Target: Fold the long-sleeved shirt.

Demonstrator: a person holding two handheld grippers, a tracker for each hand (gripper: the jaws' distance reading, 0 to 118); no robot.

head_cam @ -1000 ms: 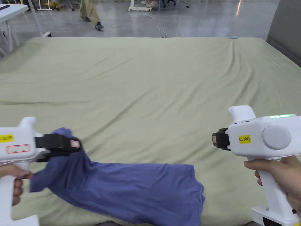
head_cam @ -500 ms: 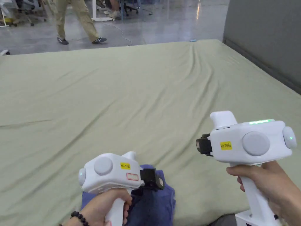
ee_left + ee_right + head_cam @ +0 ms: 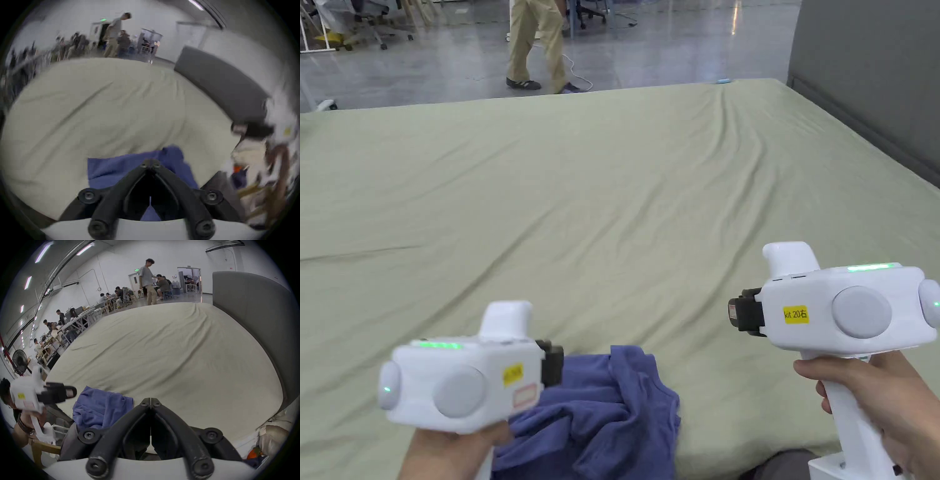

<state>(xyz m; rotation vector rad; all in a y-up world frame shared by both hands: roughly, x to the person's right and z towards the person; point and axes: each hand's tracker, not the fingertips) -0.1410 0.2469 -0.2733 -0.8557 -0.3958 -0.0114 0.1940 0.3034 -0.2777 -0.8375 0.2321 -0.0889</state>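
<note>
The left gripper (image 3: 553, 365) lets go of the blue shirt (image 3: 600, 415), which now lies bunched on the bed (image 3: 625, 206).

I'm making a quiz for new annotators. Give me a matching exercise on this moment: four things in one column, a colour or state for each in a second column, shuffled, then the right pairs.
Things:
1. shirt
2. bed sheet
3. right hand-held gripper
4. headboard

Colour or state:
A. grey, upright along the bed's side
B. jaws together, holding nothing
C. blue, crumpled in a heap
D. pale green, wrinkled

Pairs: 1-C, 2-D, 3-B, 4-A
</note>
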